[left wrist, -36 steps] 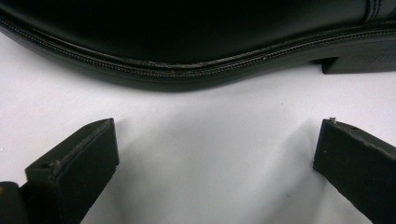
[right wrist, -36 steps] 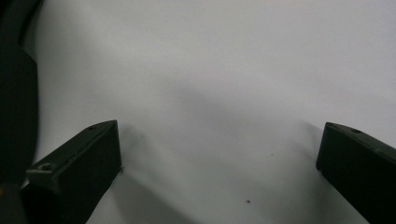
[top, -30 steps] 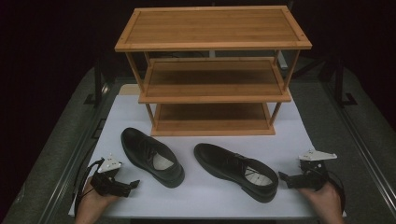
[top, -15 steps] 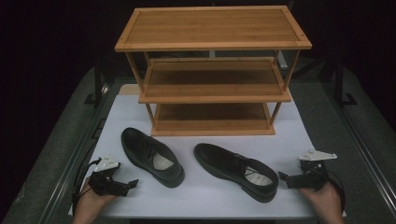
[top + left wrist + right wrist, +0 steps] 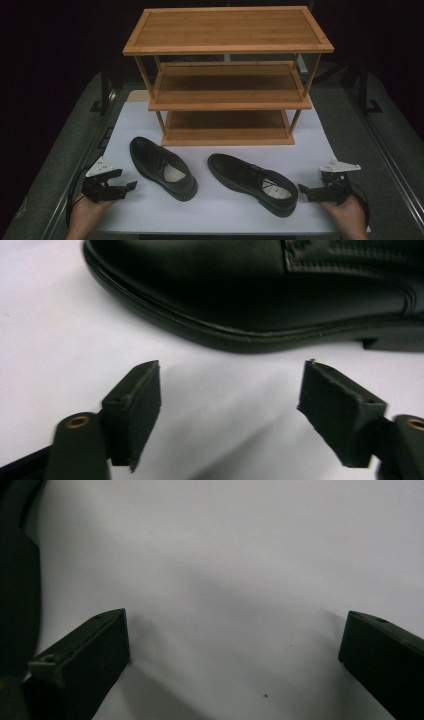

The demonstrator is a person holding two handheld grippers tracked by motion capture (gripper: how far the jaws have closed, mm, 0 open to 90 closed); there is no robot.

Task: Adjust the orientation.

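Note:
Two black leather shoes lie on the white mat [image 5: 320,145]: the left shoe [image 5: 162,167] and the right shoe [image 5: 252,182]. My left gripper [image 5: 127,186] hovers at the mat's front left, pointing at the left shoe's side. In the left gripper view its jaws [image 5: 230,375] stand apart with nothing between them, and the shoe's sole edge [image 5: 240,335] lies just beyond; they have just been closing somewhat. My right gripper [image 5: 306,190] rests open beside the right shoe's heel. In the right gripper view its jaws [image 5: 235,625] frame bare mat, with the shoe [image 5: 15,580] at the left edge.
A three-tier wooden shoe rack [image 5: 227,75] stands at the back of the mat, its shelves bare. Dark grey table surface [image 5: 380,165] borders the mat on both sides. A hand [image 5: 85,217] holds each gripper at the front edge.
My left gripper has risen a little and drifted left, slightly away from the left shoe. The right gripper and both shoes have stayed put.

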